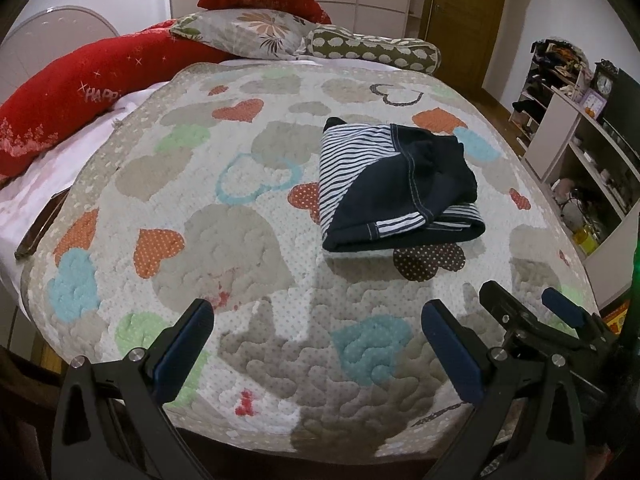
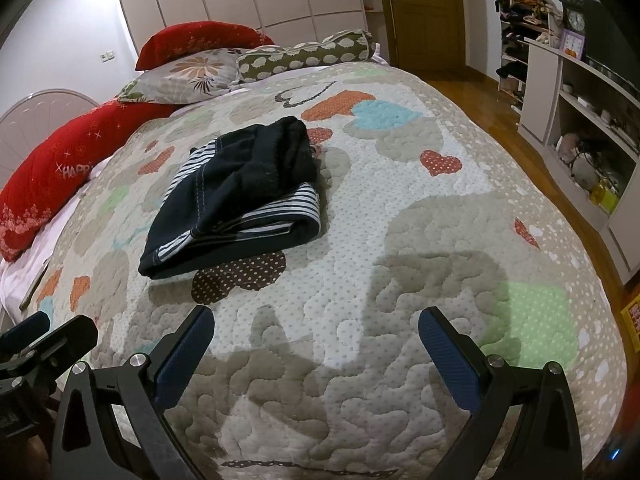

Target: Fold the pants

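Dark navy pants with striped lining lie folded into a compact bundle on the heart-patterned quilt. They also show in the right wrist view, left of centre. My left gripper is open and empty, held over the quilt's near end, short of the pants. My right gripper is open and empty, also near the bed's foot, to the right of the pants. The right gripper shows at the lower right of the left wrist view.
Red pillows, a floral pillow and a patterned bolster lie at the bed's head. A white shelf unit with clutter stands to the right across a wooden floor. A flat dark object rests at the left bed edge.
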The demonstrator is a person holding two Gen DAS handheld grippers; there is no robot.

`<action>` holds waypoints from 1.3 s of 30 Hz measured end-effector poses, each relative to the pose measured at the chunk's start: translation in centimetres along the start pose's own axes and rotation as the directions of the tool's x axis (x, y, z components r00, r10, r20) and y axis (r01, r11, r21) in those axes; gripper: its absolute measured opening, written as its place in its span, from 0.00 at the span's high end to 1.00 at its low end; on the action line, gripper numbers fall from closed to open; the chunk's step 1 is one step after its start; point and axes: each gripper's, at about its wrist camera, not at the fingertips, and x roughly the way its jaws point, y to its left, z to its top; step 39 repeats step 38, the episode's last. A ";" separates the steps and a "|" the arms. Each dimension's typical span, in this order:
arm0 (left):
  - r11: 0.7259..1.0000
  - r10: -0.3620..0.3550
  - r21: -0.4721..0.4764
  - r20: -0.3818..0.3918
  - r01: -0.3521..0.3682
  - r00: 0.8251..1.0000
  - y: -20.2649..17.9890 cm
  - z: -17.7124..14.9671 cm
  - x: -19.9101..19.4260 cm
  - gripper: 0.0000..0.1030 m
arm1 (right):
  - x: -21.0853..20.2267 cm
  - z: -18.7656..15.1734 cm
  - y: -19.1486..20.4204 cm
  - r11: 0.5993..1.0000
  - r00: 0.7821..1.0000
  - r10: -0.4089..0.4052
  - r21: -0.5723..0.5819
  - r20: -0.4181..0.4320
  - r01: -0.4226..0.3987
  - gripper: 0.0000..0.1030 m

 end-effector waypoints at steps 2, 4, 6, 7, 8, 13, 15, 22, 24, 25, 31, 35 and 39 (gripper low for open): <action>1.000 0.001 0.003 0.002 -0.001 1.000 0.0 0.0 0.0 0.00 | 0.0 0.0 0.0 1.000 1.000 0.001 0.002 0.000 -0.001 0.00; 1.000 -0.003 0.007 0.004 0.003 1.000 -0.1 0.0 0.1 0.00 | 0.0 -0.1 0.1 1.000 1.000 0.003 0.002 -0.001 -0.003 0.00; 1.000 -0.008 0.008 0.007 0.008 1.000 -0.1 0.0 0.1 0.00 | 0.0 -0.1 0.2 1.000 1.000 0.005 0.000 0.001 -0.005 0.00; 1.000 -0.011 0.009 0.011 0.011 1.000 -0.2 0.0 0.0 0.00 | 0.0 -0.2 0.3 1.000 1.000 0.006 -0.001 0.002 -0.006 0.00; 1.000 -0.011 0.010 0.014 0.011 1.000 -0.2 0.0 -0.1 0.00 | 0.0 -0.2 0.3 1.000 1.000 0.007 -0.002 0.002 -0.007 0.00; 1.000 -0.008 0.019 0.025 0.007 1.000 -0.4 -0.1 -0.3 0.00 | -0.1 -0.3 0.4 1.000 1.000 0.013 -0.004 0.009 -0.013 0.00; 1.000 -0.009 0.017 0.024 0.008 1.000 -0.4 -0.1 -0.3 0.00 | -0.1 -0.3 0.5 1.000 1.000 0.013 -0.005 0.009 -0.013 0.00; 0.999 -0.029 0.024 0.048 0.028 0.998 -0.6 -0.2 -0.7 0.00 | -0.1 -0.3 0.6 1.000 1.000 0.025 -0.012 0.012 -0.024 0.00; 0.999 -0.036 0.027 0.051 0.035 0.998 -0.6 -0.2 -0.8 0.00 | -0.1 -0.3 0.6 0.999 0.999 0.032 -0.018 0.015 -0.032 0.00; 0.999 -0.037 0.029 0.053 0.036 0.998 -0.7 -0.2 -0.8 0.00 | -0.1 -0.3 0.7 0.999 0.999 0.034 -0.022 0.018 -0.033 0.00; 0.999 -0.039 0.036 0.071 0.037 0.997 -0.9 -0.3 -1.1 0.00 | -0.4 -0.3 0.9 0.998 0.999 0.040 -0.039 0.030 -0.039 0.00; 0.999 -0.042 0.038 0.075 0.039 0.996 -0.9 -0.3 -1.1 0.00 | -0.3 -0.3 0.8 0.998 0.999 0.040 -0.040 0.025 -0.039 0.00; 0.999 -0.045 0.024 0.056 0.044 0.997 -0.5 -0.4 -0.7 0.00 | -0.2 -0.3 0.7 0.999 0.999 0.036 -0.036 0.028 -0.035 0.00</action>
